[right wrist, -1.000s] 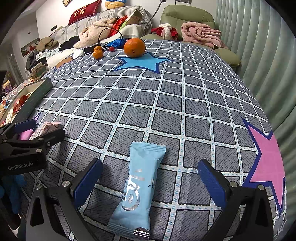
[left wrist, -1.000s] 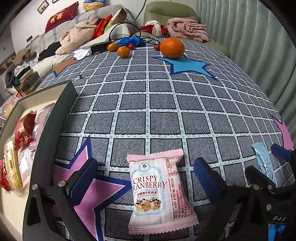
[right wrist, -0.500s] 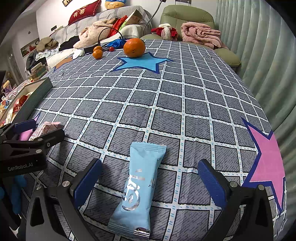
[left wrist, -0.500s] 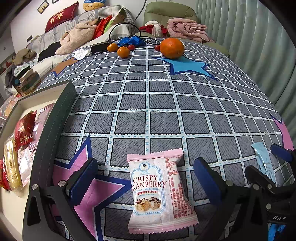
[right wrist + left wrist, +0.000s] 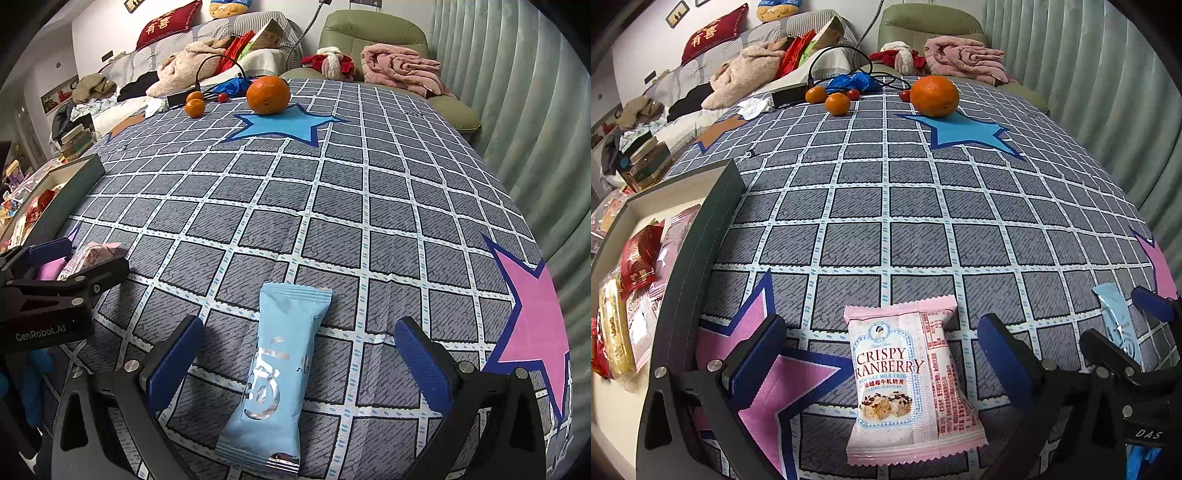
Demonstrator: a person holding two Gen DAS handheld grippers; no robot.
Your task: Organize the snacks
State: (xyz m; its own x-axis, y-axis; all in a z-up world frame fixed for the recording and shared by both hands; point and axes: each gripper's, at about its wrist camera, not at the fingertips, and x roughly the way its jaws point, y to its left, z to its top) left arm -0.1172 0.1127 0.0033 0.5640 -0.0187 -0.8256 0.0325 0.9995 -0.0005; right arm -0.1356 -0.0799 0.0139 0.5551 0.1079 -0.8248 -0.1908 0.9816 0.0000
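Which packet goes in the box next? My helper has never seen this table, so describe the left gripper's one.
On the checked tablecloth, find the pink star beside the dark box. Between the open left gripper lies the pink packet, flat. Unlike the plain blue packet to its right, it reads CRISPY CRANBERRY.

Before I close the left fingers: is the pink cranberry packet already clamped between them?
No: the pink cranberry packet lies flat on the tablecloth with gaps to both left fingers.

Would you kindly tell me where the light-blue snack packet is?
The light-blue packet lies flat on the checked cloth, between the open right claw fingers.
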